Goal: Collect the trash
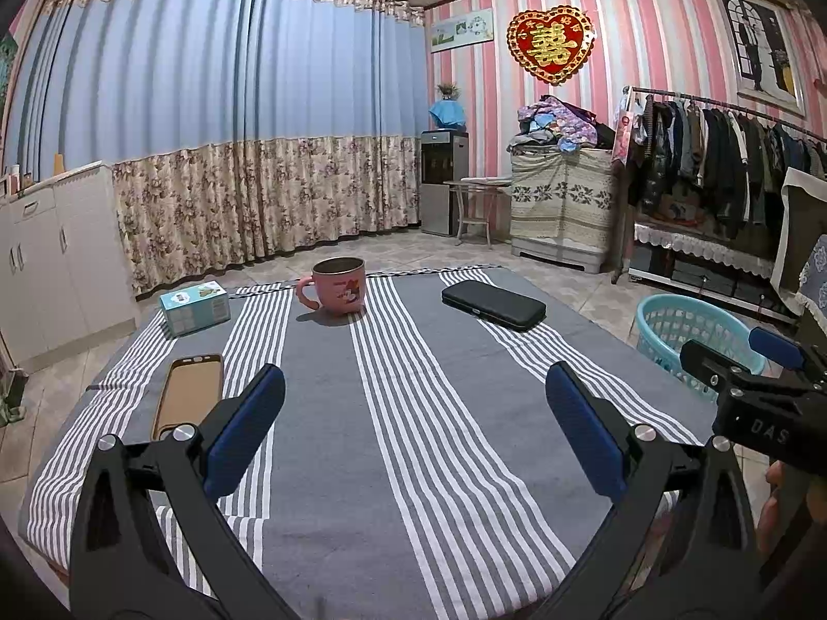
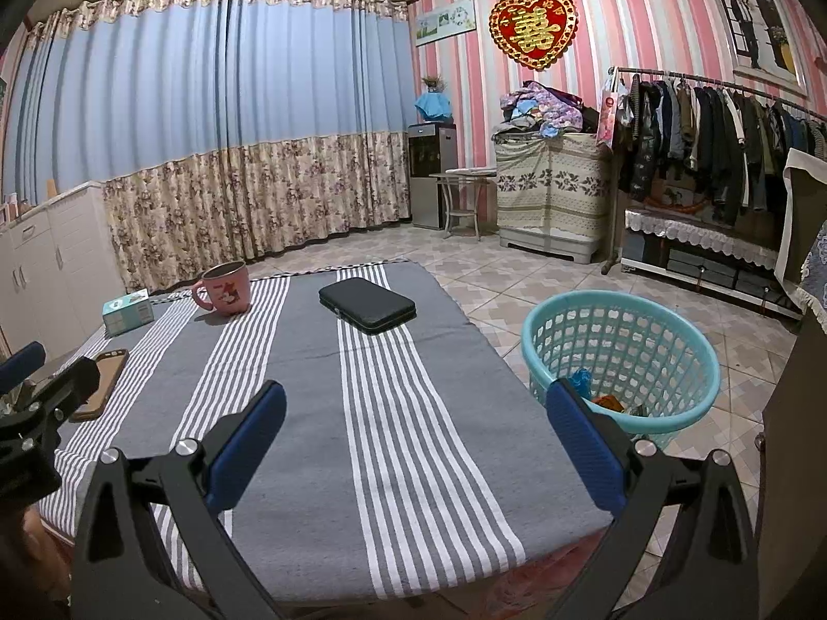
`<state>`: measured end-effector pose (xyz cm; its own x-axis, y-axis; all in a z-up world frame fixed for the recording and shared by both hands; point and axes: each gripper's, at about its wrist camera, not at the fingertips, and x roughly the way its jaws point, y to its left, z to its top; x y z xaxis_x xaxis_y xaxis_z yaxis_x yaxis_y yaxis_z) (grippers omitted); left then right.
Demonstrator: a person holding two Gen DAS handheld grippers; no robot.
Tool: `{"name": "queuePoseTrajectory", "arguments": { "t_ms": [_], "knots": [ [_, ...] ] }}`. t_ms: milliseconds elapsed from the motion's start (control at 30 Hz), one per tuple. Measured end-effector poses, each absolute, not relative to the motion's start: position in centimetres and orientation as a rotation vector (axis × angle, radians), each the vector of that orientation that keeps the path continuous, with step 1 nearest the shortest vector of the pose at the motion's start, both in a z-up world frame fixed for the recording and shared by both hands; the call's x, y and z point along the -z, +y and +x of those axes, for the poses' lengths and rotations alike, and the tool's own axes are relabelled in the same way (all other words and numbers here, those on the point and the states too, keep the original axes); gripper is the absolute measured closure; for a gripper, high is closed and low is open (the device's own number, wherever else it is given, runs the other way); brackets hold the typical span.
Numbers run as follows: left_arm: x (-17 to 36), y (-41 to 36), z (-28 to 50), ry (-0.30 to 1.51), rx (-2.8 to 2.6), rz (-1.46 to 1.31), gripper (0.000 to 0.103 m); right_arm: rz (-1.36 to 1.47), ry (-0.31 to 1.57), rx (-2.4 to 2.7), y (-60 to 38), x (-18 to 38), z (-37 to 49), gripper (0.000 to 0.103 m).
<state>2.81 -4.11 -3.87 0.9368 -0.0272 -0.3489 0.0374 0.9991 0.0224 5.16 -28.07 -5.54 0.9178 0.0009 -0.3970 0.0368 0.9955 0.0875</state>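
Both claws hover spread wide and empty over a striped desk, with the trash basket on the floor beside it.

The desk wears a grey cloth with white stripes. The turquoise basket stands on the tiles off the desk's right edge, a few scraps of trash in its bottom. The left claw and right claw hold nothing. On the cloth lie a black case, a pink mug, a small blue box and a phone case.
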Motion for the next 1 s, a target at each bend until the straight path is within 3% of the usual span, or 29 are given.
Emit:
{"name": "queuePoseTrajectory", "arguments": {
  "t_ms": [1000],
  "knots": [
    [3.73,-4.21,2.76,0.349,0.04,0.029,0.005,0.092,0.404,0.025,-28.33,5.57,5.22,0.004]
  ]
}}
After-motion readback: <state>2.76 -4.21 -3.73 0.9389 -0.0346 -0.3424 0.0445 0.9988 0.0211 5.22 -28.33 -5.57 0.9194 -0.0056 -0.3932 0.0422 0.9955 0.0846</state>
